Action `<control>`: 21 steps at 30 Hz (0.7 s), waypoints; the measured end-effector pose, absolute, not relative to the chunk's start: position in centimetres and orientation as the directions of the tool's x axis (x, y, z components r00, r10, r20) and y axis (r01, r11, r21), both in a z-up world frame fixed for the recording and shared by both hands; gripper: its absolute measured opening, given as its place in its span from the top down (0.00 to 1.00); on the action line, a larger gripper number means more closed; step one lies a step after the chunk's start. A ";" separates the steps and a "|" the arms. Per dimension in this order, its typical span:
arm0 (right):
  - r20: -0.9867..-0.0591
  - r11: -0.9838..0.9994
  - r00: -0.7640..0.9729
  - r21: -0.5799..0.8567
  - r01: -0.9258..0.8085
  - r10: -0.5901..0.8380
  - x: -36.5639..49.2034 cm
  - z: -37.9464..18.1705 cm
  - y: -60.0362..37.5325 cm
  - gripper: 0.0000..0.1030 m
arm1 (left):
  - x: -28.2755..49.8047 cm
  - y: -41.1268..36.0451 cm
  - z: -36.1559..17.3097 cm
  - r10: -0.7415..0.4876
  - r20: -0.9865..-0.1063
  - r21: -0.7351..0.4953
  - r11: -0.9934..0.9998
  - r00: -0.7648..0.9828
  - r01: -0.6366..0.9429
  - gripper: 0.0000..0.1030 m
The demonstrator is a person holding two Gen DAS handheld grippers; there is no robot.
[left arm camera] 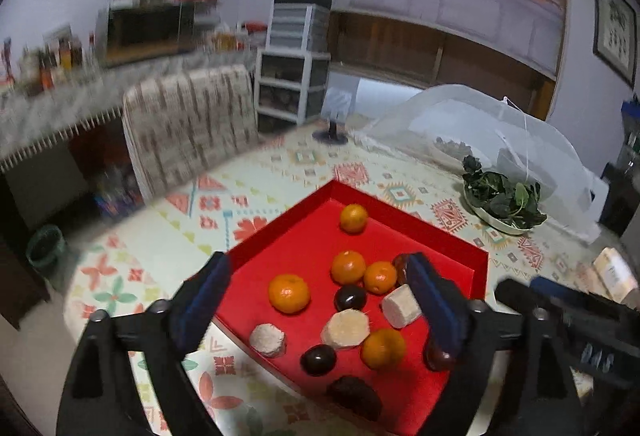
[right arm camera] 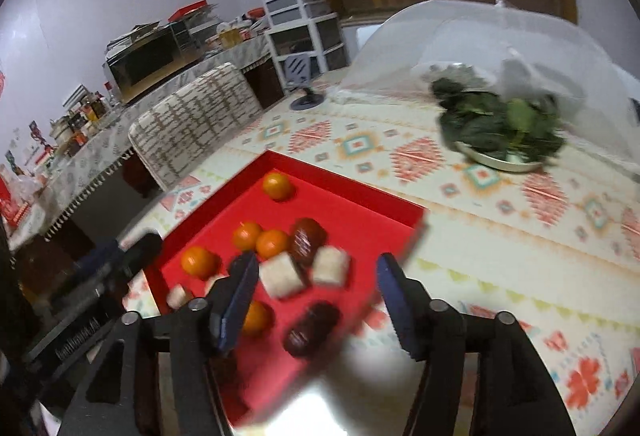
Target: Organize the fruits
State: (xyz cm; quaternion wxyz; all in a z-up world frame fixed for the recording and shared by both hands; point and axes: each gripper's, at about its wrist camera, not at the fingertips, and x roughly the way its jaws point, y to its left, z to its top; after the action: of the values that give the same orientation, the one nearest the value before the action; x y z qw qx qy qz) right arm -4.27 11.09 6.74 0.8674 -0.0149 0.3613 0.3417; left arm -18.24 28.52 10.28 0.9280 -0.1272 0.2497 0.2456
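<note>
Your table (left arm camera: 168, 236) wears a patterned cloth and carries everything; far side has a mesh food cover (left arm camera: 460, 120) and a dish of leafy greens (left arm camera: 502, 200), both well apart from the work. The red tray (left arm camera: 440, 236) sits near you and holds all the fruit: five oranges, with the biggest orange (left arm camera: 289, 293) on the left of the bunch and one lone orange (left arm camera: 353, 218) toward the far corner, plus dark glossy fruits such as the one mid-tray (left arm camera: 350, 297) and pale cut chunks like the hexagonal chunk (left arm camera: 345, 329); what the pale chunks are, can't tell. Your left tool (left arm camera: 316, 300) is released, jaws spread wide with nothing gripped, and the cluster lies straight ahead and below, framed between its fingers. Your right tool (right arm camera: 316, 300) is also released and empty, and its view is blurred. It sits over the tray's near right edge, and a dark oblong fruit (right arm camera: 313, 328) lies just ahead between its jaws, long axis slanting across the gap. Both tools tilt down toward the tray. Judgement: fruit is all in the tray but mixed, not sorted; left is nearer the oranges, right nearer the dark oblong ones.
</note>
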 end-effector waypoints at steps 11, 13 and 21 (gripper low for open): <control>-0.626 0.804 0.572 0.157 -0.573 0.530 -7.7 5.4 5.3 0.27 | -17.3 23.1 11.1 0.424 -0.540 -0.032 0.853 0.727 -0.521 0.03; -0.620 0.809 0.582 0.154 -0.568 0.526 -8.0 5.4 4.1 0.26 | -17.0 22.3 11.3 0.422 -0.544 -0.020 0.858 0.725 -0.514 0.03; -0.618 0.814 0.581 0.176 -0.554 0.529 -8.4 5.0 1.4 0.25 | -15.8 19.0 11.1 0.393 -0.574 0.008 0.880 0.719 -0.475 0.03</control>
State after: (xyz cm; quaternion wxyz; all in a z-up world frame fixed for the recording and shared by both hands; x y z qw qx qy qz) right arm -8.40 1.45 4.96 0.8890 -0.0183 0.3414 0.3048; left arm -15.83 19.05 11.08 0.9244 -0.0700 0.2925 0.2345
